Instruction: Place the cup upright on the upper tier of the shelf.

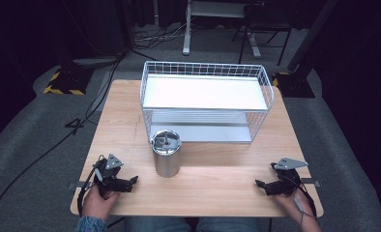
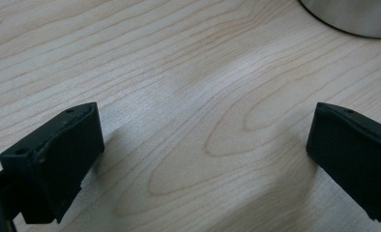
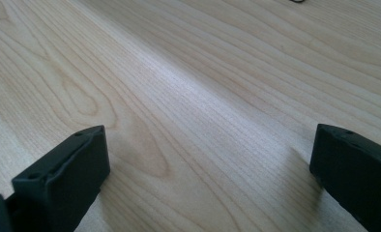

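Counting, big to small:
table (image 1: 212, 188): 1, light wood, square
rack (image 1: 205, 99): 1, white wire, two shelves, far centre of table
canister (image 1: 167, 152): 1, steel, upright, lidded, just in front of rack's left end
left gripper (image 1: 130, 182): 1, resting near front-left edge, jaws spread wide, nothing between; canister base near, apart
right gripper (image 1: 262, 185): 1, near front-right edge, jaws spread wide, bare wood between

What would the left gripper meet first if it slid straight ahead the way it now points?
Probably the steel canister: the open left gripper points right across bare tabletop, though it may pass just in front; depth is unclear.
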`<state>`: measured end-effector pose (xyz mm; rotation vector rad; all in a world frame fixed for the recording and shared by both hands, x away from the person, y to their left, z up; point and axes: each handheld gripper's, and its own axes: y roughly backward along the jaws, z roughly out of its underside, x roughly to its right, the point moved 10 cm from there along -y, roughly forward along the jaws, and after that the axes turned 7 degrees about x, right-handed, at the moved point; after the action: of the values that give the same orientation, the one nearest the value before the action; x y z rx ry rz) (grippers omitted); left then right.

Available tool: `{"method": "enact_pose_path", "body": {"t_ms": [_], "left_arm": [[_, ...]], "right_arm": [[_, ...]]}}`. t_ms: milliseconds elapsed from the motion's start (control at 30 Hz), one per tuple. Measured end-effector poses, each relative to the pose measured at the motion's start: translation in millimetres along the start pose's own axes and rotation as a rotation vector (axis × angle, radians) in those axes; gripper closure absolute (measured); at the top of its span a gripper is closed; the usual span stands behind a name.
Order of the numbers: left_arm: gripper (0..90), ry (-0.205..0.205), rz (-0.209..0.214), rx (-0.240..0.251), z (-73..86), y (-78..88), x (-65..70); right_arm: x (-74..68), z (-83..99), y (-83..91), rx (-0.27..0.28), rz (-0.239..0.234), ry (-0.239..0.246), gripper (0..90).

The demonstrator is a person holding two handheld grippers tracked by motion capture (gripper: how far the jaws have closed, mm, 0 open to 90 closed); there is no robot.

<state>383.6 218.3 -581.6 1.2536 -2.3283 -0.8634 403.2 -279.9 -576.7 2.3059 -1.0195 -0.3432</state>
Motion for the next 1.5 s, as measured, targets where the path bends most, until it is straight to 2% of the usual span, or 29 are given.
{"method": "enact_pose_path", "body": {"t_ms": [333, 467, 533, 600, 667, 700, 733, 767, 800, 1000, 1233, 1500], "left_arm": [[0.0, -0.015, 0.014, -0.011, 1.1, 1.5, 0.0], [0.0, -0.01, 0.009, -0.023, 2.0, 3.3, -1.8], [0.0, -0.004, 0.017, -0.01, 1.2, 4.8, -1.9], [0.0, -0.009, 0.027, 0.017, -1.7, 9.0, -2.5], [0.0, -0.004, 0.051, 0.066, -8.1, 16.0, -0.8], [0.0, -0.004, 0.051, 0.066, -8.1, 16.0, -0.8], [0.0, -0.012, 0.061, 0.093, -12.0, 21.4, -0.2], [0.0, -0.012, 0.061, 0.093, -12.0, 21.4, -0.2], [0.0, -0.013, 0.073, 0.117, -14.9, 25.5, 1.5], [0.0, -0.035, 0.096, 0.151, -21.2, 34.7, 4.3], [0.0, -0.033, 0.126, 0.2, -30.6, 45.1, 8.8], [0.0, -0.023, 0.151, 0.308, -48.7, 64.0, 14.0]], "right_arm": [[0.3, -0.7, -1.1, -0.001, -0.003, 0.008, 0.5], [0.3, -0.7, -1.1, -0.001, -0.002, 0.008, 0.5], [0.3, -0.7, -1.1, -0.001, -0.002, 0.008, 0.5], [0.3, -0.7, -1.1, -0.001, -0.002, 0.008, 0.5], [0.3, -0.7, -1.1, -0.001, -0.002, 0.008, 0.5], [0.3, -0.7, -1.1, -0.001, -0.002, 0.008, 0.5], [0.3, -0.7, -1.1, -0.001, -0.002, 0.008, 0.5], [0.3, -0.7, -1.1, -0.001, -0.002, 0.008, 0.5], [0.3, -0.7, -1.1, -0.001, -0.002, 0.008, 0.5], [0.3, -0.7, -1.1, 0.0, -0.001, 0.008, 0.5], [0.3, -0.7, -1.2, 0.0, -0.002, 0.008, 0.5], [0.4, -0.7, -1.1, 0.0, 0.0, 0.009, 0.5]]}}
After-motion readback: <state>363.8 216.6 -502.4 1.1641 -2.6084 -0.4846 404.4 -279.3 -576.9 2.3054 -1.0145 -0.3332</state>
